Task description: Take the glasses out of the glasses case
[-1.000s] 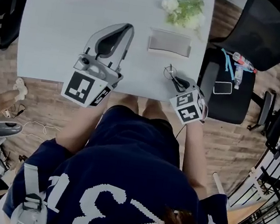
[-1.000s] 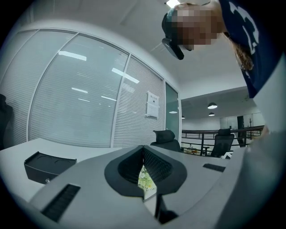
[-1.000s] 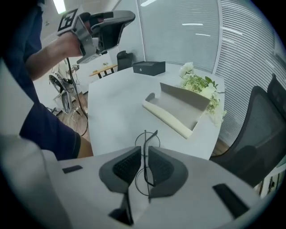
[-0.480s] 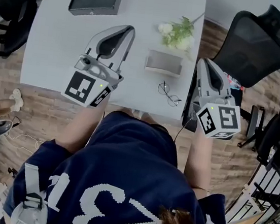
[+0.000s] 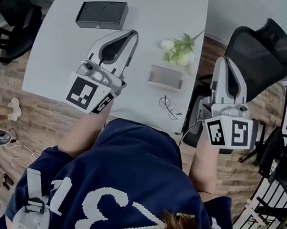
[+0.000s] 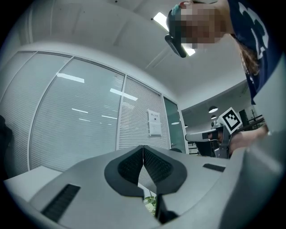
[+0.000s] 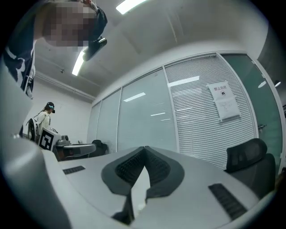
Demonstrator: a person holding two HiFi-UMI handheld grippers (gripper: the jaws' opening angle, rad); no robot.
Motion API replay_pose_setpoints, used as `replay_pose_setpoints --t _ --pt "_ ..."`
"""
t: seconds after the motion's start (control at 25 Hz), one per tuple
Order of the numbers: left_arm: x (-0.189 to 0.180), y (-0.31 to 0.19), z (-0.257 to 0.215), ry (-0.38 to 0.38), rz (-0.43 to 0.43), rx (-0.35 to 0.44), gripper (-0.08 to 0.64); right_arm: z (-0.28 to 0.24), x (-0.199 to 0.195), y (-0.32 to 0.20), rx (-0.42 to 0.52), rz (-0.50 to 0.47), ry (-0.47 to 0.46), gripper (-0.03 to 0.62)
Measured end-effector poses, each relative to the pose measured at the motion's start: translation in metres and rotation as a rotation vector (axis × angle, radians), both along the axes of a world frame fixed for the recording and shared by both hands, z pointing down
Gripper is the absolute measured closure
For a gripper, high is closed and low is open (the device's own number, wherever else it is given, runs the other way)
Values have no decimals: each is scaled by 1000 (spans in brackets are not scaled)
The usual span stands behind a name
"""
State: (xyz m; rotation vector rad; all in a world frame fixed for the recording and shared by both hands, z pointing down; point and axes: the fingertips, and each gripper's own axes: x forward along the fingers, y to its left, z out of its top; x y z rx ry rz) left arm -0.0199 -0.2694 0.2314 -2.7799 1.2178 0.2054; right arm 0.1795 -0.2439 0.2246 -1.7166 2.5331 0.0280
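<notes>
The thin wire-framed glasses (image 5: 169, 107) lie unfolded on the white table (image 5: 61, 58), near its front edge. Just behind them sits the grey glasses case (image 5: 165, 77). My left gripper (image 5: 132, 33) is held over the table left of the case, jaws shut and empty. My right gripper (image 5: 224, 59) is raised off the table's right edge, to the right of the glasses, also shut with nothing in it. In the left gripper view the fingertips (image 6: 143, 147) meet against a glass wall. In the right gripper view the fingertips (image 7: 144, 148) meet the same way.
A black box (image 5: 101, 14) lies at the back left of the table, and a bunch of white flowers (image 5: 181, 47) lies behind the case. A black office chair (image 5: 264, 51) stands right of the table, another chair (image 5: 14, 0) at far left.
My right gripper was down at the glasses by the table's front edge; it has let them go and risen to the right. The glasses now lie free. The left gripper stayed put.
</notes>
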Motion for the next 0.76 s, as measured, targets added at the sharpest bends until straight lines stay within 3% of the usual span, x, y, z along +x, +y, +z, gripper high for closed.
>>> replay_pose_setpoints --t 0.76 --pt "4 -13 6 -7 10 -15 543 0 4 -10 1 41 3 568"
